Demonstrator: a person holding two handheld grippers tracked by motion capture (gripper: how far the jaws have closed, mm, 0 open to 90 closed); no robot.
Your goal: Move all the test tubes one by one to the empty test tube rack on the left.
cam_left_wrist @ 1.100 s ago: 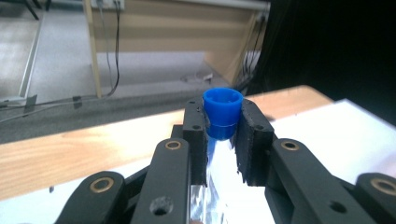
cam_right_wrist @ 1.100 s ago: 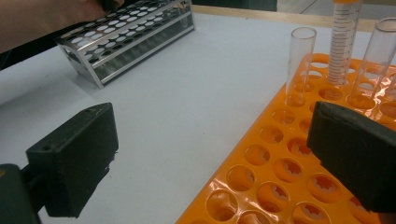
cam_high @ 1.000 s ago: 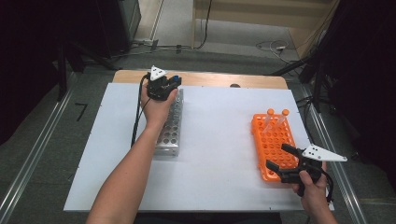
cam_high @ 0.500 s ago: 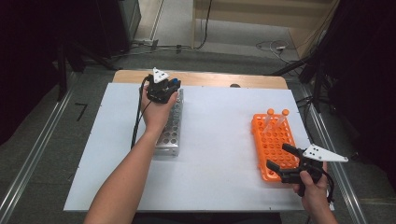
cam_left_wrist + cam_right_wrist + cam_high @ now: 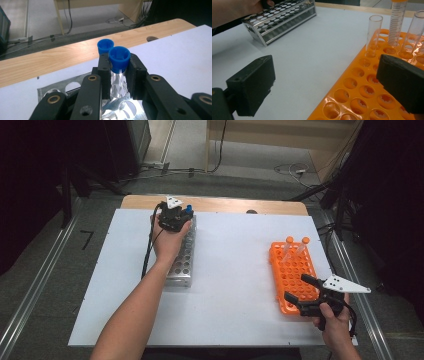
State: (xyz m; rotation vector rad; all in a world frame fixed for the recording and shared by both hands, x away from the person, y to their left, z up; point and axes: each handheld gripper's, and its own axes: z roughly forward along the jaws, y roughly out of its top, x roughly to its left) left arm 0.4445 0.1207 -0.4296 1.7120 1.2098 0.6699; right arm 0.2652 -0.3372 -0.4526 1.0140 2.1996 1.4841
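The left gripper (image 5: 119, 75) clamps a blue-capped clear tube (image 5: 119, 61) over the perforated steel rack (image 5: 183, 255) at ten o'clock; the right gripper (image 5: 329, 87) gapes empty beside the orange plastic rack (image 5: 372, 95) at four o'clock.

- White rectangular sheet (image 5: 230, 285) covering a light wooden tabletop (image 5: 220, 204), bare wood left along the far edge.
- Dark round hole (image 5: 251, 211) in that wood.
- Black cables (image 5: 210, 170) across the grey floor (image 5: 45, 285) beyond.

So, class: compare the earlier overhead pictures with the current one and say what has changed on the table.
Nothing visibly changed. The left tool stays shut on the blue-capped clear tube over the silver metal rack; the right tool stays open at the near end of the orange plastic rack.
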